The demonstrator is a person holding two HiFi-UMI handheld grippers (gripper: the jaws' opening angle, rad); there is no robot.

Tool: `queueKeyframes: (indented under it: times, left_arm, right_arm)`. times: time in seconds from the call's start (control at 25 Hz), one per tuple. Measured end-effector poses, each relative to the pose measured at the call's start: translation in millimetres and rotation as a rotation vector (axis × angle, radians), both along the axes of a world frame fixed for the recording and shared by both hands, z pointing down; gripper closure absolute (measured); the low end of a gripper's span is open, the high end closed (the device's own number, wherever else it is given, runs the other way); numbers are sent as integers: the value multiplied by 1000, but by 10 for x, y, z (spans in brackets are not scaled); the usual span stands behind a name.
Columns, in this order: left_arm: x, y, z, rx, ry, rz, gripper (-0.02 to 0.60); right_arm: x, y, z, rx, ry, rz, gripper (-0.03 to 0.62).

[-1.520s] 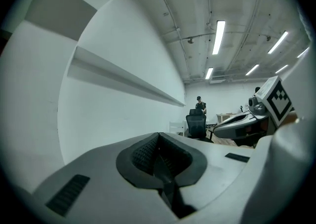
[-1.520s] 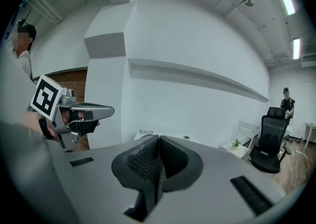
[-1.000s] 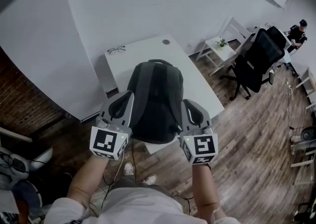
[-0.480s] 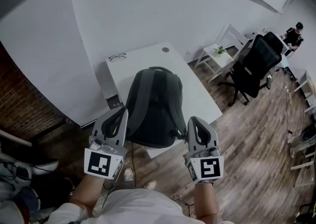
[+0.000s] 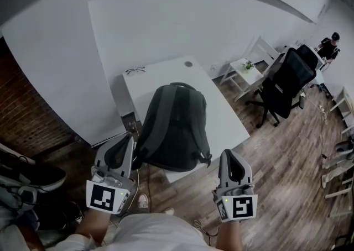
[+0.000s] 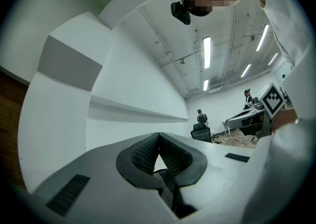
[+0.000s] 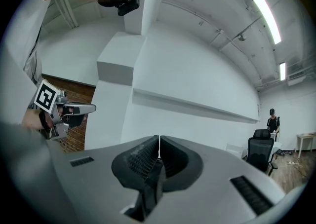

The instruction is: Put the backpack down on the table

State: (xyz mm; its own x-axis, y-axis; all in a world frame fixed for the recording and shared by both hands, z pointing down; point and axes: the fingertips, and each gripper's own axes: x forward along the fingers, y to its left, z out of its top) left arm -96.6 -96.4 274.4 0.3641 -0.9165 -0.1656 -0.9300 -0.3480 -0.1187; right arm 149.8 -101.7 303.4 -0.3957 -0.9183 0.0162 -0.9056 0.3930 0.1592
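The dark grey backpack (image 5: 174,128) lies flat on the white table (image 5: 160,73), its bottom end at the near edge. In the head view my left gripper (image 5: 128,140) hangs just off the pack's lower left corner. My right gripper (image 5: 231,155) is off its lower right corner, clear of it. Each gripper view shows ribbed pads pressed together with nothing between them: the left gripper (image 6: 159,136) and the right gripper (image 7: 159,139) both point at the white wall. No backpack shows in either gripper view.
A pair of glasses (image 5: 134,70) lies at the table's far left. A black office chair (image 5: 287,78) and a small white side table (image 5: 246,64) stand to the right on the wood floor. A person (image 5: 331,45) sits far right. A brick wall (image 5: 27,117) runs along the left.
Both grippers have drawn back from the backpack's sides toward my body. The backpack stays lying on the table.
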Motion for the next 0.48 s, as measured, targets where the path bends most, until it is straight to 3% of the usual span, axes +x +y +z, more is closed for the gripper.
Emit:
queueKeyframes:
  times: [0.48]
  left_arm:
    - [15, 125, 82, -36, 20, -21, 563]
  right_arm:
    - [199, 147, -35, -8, 18, 25, 553]
